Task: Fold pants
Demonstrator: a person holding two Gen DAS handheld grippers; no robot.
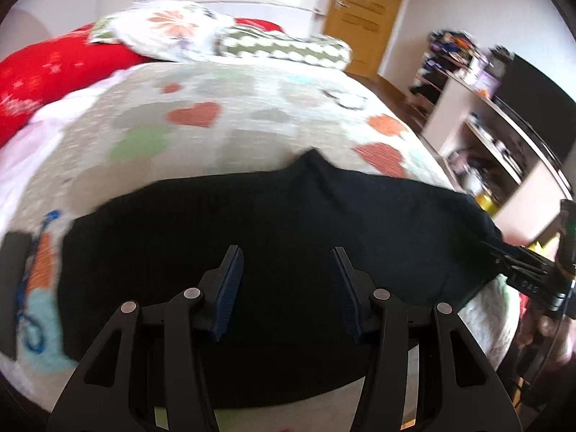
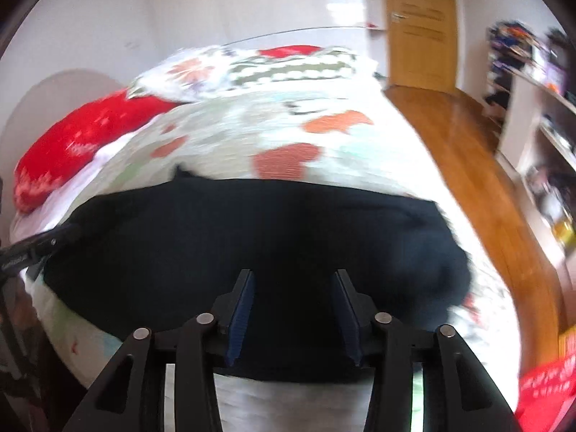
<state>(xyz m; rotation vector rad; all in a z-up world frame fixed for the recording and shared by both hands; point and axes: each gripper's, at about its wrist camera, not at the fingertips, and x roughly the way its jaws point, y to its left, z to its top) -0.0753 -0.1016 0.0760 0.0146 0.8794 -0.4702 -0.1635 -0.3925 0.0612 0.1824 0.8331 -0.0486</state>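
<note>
Black pants (image 1: pixel 259 237) lie folded in a wide band across the near part of the bed; they also show in the right wrist view (image 2: pixel 252 244). My left gripper (image 1: pixel 286 257) is open and empty, its blue-padded fingers (image 1: pixel 230 280) hovering over the pants. My right gripper (image 2: pixel 293 280) is open and empty over the pants as well. The right gripper's tip (image 1: pixel 518 262) shows at the pants' right edge in the left wrist view. The left gripper's tip (image 2: pixel 32 244) shows at the pants' left edge in the right wrist view.
The bed has a heart-patterned cover (image 1: pixel 201 115), a red pillow (image 1: pixel 46 68) and floral pillows (image 1: pixel 172 28) at the far end. A dark phone-like object (image 1: pixel 12 252) lies at the left. Shelves (image 1: pixel 496 133), a wooden floor (image 2: pixel 464 151) and a door (image 2: pixel 417 25) are to the right.
</note>
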